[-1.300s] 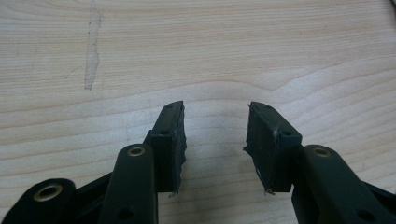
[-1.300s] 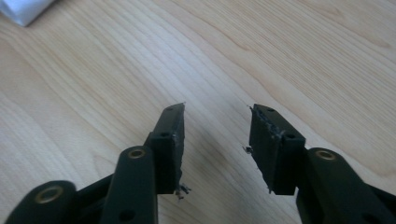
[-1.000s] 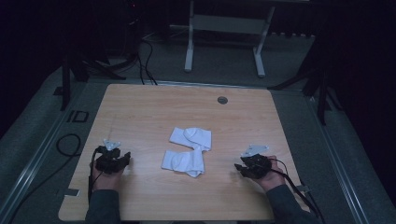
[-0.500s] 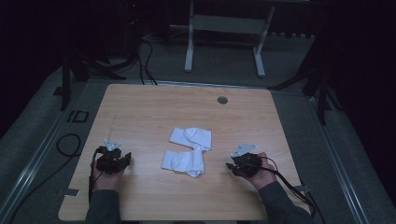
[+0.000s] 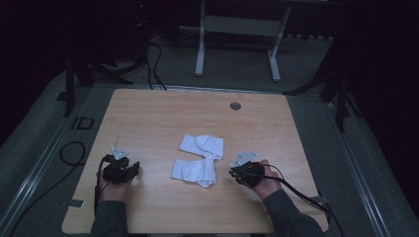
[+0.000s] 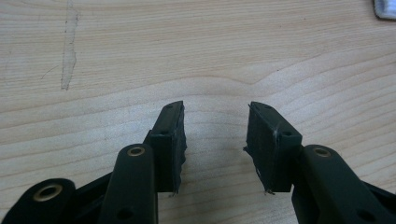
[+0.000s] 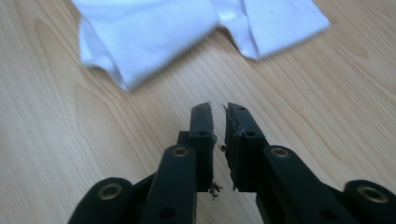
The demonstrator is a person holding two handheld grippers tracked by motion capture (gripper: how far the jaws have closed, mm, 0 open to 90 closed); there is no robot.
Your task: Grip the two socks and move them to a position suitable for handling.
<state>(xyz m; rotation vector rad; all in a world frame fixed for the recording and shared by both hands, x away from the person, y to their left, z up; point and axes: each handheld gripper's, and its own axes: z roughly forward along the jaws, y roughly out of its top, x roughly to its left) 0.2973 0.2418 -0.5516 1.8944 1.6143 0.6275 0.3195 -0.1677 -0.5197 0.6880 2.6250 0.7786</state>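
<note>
Nearby, "ID" floor marking (image 5: 82, 123), white socks (image 5: 200, 159)

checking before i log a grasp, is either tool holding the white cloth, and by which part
Nothing is held. The right tool has just been closing on bare air, short of the white cloth; the left tool stands open.

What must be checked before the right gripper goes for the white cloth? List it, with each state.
1. White cloth lies on the table, free of both grippers: ok.
2. Right gripper points towards the cloth, apart from it: ok.
3. Its fingers wide enough to take cloth: not ok; they have just been closing to a narrow gap, with nothing between them.
4. Left gripper open, holding nothing, over bare wood: ok.
5. Cloth is one piece or two: cannot tell.
</note>
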